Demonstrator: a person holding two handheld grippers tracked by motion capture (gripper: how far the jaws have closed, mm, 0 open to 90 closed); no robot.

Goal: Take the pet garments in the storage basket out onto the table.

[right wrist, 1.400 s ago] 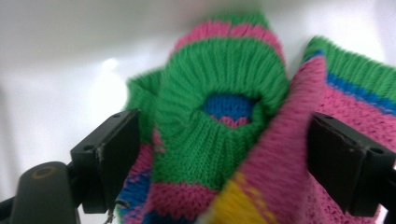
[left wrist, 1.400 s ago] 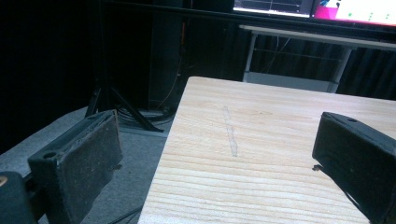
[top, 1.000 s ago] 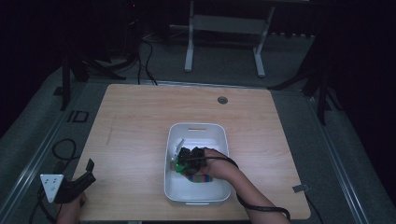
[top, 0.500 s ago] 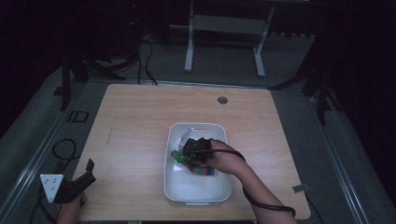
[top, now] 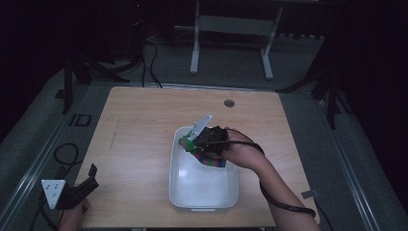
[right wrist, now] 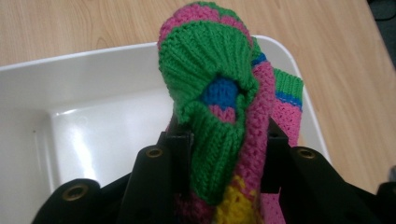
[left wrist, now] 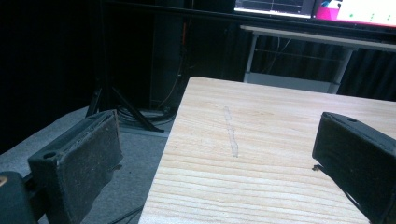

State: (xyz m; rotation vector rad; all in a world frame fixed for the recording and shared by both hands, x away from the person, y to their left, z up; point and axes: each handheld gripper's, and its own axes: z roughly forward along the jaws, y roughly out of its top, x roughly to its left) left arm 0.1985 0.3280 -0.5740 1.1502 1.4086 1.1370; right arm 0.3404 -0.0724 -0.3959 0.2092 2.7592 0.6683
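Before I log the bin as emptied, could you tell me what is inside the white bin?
The white bin shows a bare, glossy floor. The right gripper holds a knitted item above its far end; whatever lies beneath that knit is covered.

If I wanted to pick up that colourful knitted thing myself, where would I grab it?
Probably at a bunched fold, from above. The knitted sock is soft and rolled up, so it has no handle or rim; a thick wad gives the jaws something to bite. The right tool does this now, shut on the bundle over the white tub, whose open top leaves the way down free.
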